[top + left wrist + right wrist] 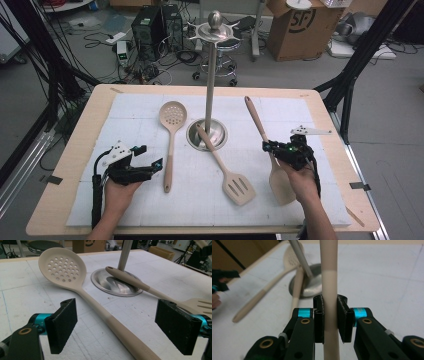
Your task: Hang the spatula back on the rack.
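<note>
On the white foam mat, lower right of the high view, the right gripper is clamped on the beige solid spatula's smooth handle, which could twist or slip, while the left gripper sits with jaws wide apart.

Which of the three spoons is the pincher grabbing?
The plain turner, nearest the table's right edge. The right gripper is clamped on its handle. The holey skimmer and the slotted turner lie free.

The wooden counter carries a white mat. On the mat, just right of the left gripper, lies a skimmer. Between the grippers stands a steel rack, a slotted turner leaning its handle on the rack's base.
</note>
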`<state>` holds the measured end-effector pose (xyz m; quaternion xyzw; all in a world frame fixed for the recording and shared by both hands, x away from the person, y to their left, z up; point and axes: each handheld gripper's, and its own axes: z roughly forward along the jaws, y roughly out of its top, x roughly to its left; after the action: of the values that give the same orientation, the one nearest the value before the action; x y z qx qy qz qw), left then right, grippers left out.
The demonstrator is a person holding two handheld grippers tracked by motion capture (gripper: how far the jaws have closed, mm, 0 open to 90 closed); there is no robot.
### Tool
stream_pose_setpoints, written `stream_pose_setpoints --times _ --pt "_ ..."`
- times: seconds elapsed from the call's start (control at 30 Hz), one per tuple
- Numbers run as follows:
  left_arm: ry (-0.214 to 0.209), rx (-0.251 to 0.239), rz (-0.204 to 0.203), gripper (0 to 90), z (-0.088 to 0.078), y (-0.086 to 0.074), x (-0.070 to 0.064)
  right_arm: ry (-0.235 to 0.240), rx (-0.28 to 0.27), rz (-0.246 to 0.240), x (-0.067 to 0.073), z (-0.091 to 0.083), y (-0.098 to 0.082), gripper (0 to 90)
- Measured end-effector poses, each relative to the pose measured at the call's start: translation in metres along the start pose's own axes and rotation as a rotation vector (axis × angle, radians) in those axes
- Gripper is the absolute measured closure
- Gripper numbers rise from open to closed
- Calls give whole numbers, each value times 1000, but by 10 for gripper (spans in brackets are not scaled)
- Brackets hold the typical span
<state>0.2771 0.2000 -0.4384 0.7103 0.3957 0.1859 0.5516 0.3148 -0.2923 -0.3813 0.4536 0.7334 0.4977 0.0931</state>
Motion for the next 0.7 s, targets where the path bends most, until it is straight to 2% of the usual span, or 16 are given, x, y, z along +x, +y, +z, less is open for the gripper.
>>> stream_pose_setpoints --times 0.23,0.33,0.4,0.7 --pt "0 0 0 185 0 0 0 89 -97 -7 17 -7 18 784" --pt "-1 3 -1 186 0 0 0 132 -145 -46 29 -9 28 784" --pt "0 2 0 186 0 0 0 140 -150 -45 31 -9 29 784" --pt "-3 -3 0 187 -1 0 0 196 -242 -88 45 -8 41 784"
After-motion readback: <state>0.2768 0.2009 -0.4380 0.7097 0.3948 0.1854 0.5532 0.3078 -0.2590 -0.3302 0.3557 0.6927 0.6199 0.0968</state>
